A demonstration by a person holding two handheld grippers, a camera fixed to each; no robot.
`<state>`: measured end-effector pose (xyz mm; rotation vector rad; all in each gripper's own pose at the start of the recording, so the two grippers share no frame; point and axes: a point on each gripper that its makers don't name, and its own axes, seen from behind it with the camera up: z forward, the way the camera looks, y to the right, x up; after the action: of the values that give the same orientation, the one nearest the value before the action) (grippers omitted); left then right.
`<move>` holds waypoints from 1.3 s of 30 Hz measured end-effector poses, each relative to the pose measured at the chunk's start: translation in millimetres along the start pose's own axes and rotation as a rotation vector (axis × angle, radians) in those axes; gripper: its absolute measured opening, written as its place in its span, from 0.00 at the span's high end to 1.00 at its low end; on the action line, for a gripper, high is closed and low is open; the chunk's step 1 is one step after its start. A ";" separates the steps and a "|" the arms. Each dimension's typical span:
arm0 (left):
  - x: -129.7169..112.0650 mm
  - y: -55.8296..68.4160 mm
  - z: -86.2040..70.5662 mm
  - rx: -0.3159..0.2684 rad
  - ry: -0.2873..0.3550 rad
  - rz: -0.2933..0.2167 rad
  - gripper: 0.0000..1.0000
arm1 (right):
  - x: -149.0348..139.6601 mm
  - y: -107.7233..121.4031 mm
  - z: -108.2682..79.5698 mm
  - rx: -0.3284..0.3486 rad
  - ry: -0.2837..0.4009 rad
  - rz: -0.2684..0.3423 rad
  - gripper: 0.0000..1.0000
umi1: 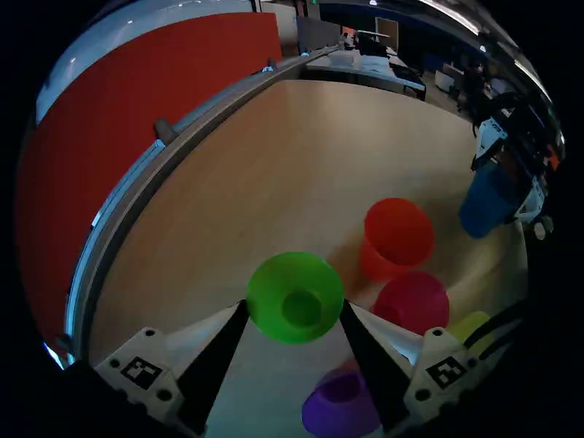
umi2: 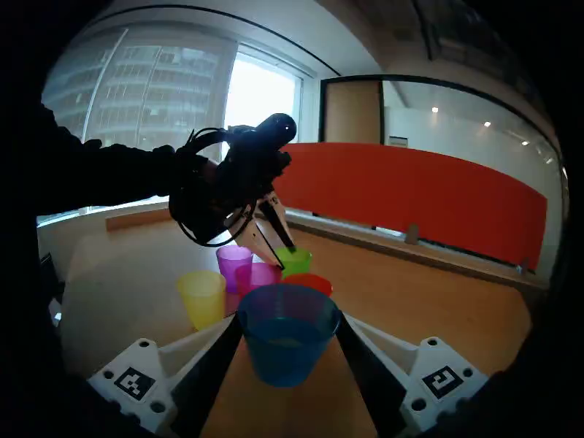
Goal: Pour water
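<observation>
The left gripper is clenched on a green cup, with a red cup and a pink cup just to its right, while the right gripper grasps a blue cup.

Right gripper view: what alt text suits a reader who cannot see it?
The right gripper holds a blue cup between its fingers above a wooden table. Beyond it stands a cluster of coloured cups, and the left gripper, in a dark-sleeved hand, grips the green cup among them.
</observation>
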<state>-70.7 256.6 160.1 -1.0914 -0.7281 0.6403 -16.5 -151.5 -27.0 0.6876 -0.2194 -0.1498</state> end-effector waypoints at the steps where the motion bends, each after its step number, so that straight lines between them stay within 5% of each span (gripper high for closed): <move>1: 0.0 -0.1 0.8 0.001 0.001 0.002 0.09 | -0.2 0.0 0.2 0.000 -0.001 0.000 0.08; 23: 11.3 -8.0 7.6 0.016 0.071 -0.033 0.12 | -2.2 -0.4 2.7 0.000 -0.005 0.002 0.08; 39: 17.7 -14.5 -25.7 0.067 0.154 -0.064 0.12 | 3.0 -3.1 3.8 -0.001 -0.002 -0.003 0.08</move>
<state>-38.2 251.2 170.0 -1.0396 -0.6024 0.5160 -14.8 -156.9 -25.7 0.6866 -0.2203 -0.1539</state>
